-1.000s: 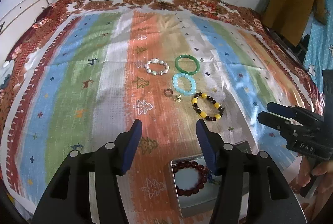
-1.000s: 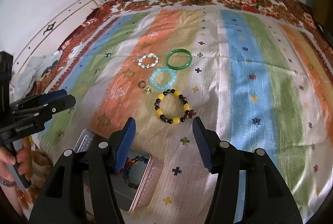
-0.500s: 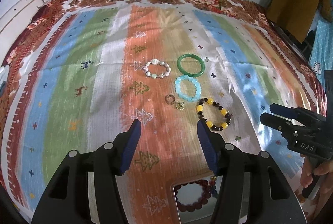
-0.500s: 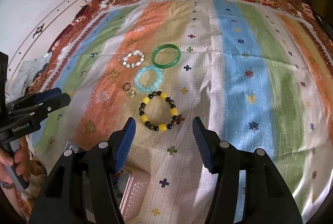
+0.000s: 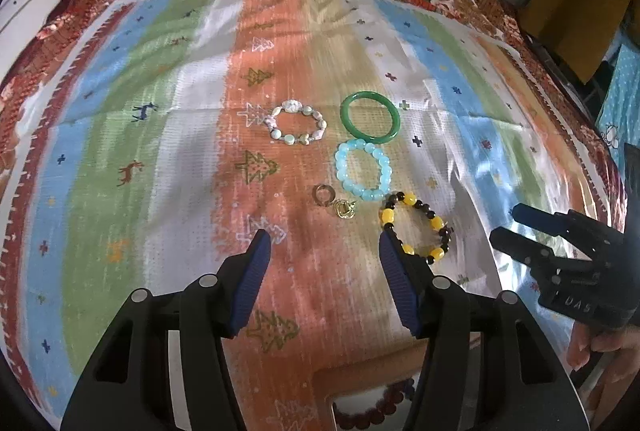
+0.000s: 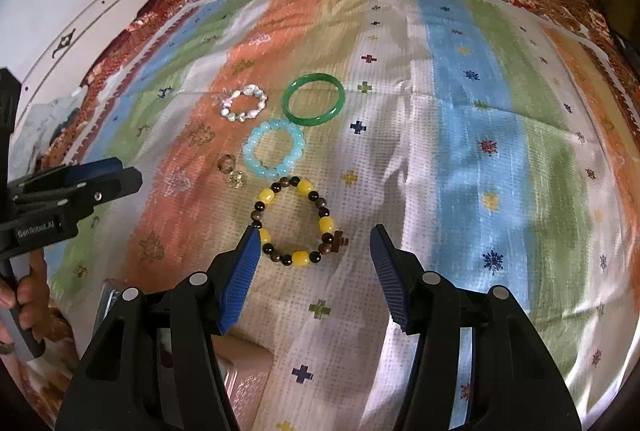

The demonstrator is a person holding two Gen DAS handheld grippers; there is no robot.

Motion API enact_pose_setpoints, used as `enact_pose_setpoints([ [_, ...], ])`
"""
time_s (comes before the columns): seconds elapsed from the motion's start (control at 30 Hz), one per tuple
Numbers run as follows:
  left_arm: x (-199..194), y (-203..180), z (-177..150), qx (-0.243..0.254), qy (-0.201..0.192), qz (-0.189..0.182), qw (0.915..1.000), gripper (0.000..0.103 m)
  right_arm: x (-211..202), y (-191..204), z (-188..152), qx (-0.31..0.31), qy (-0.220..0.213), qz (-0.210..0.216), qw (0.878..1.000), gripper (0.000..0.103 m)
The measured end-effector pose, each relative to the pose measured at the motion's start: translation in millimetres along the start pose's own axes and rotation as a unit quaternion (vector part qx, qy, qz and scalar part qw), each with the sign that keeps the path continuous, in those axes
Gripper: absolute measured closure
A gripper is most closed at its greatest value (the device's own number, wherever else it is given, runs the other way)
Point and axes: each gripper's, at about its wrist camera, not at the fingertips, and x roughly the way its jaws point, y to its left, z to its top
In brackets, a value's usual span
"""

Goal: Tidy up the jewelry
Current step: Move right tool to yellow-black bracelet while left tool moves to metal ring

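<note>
Hovering wide-spread, empty: right gripper [image 6: 312, 243] over yellow-black bracelet [image 6: 298, 221]; left gripper [image 5: 324, 247] likewise.

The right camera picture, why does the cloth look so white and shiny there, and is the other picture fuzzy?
Right wrist view: bright light glares off the striped cloth, washing its colours pale, and the fisheye lens bends its edges. Left wrist view: slightly smeared by motion, glare near the yellow and dark bead bracelet.

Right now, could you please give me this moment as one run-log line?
left gripper: open, empty | right gripper: open, over yellow-black bracelet | red bracelet: in tin | four bracelets, two rings: on cloth
</note>
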Motion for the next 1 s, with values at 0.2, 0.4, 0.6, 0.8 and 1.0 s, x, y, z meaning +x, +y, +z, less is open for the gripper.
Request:
enact_pose_setpoints([
  [0.2, 19, 3, 11, -0.006, 0.020, -0.014, 0.9997, 0.046, 14, -3, 4, -0.002, 0.015, -0.005, 1.000, 0.046],
  [0.4, 29, 2, 20, -0.011, 0.027, -0.025, 0.9992, 0.047, 27, -3, 11, -0.002, 0.027, -0.004, 1.000, 0.046],
  [0.6, 45, 5, 25, -0.010, 0.045, -0.020, 0.9987, 0.047, 35, -2, 16, -0.005, 0.033, -0.005, 0.999, 0.046],
  [0.8, 56, 4, 30, -0.004, 0.053, -0.020, 0.9984, 0.047, 44, -3, 19, -0.009, 0.041, -0.010, 0.999, 0.046],
  [1.0, 71, 5, 35, -0.003, 0.064, -0.012, 0.9979, 0.047, 57, -3, 20, -0.015, 0.054, -0.017, 0.998, 0.046],
])
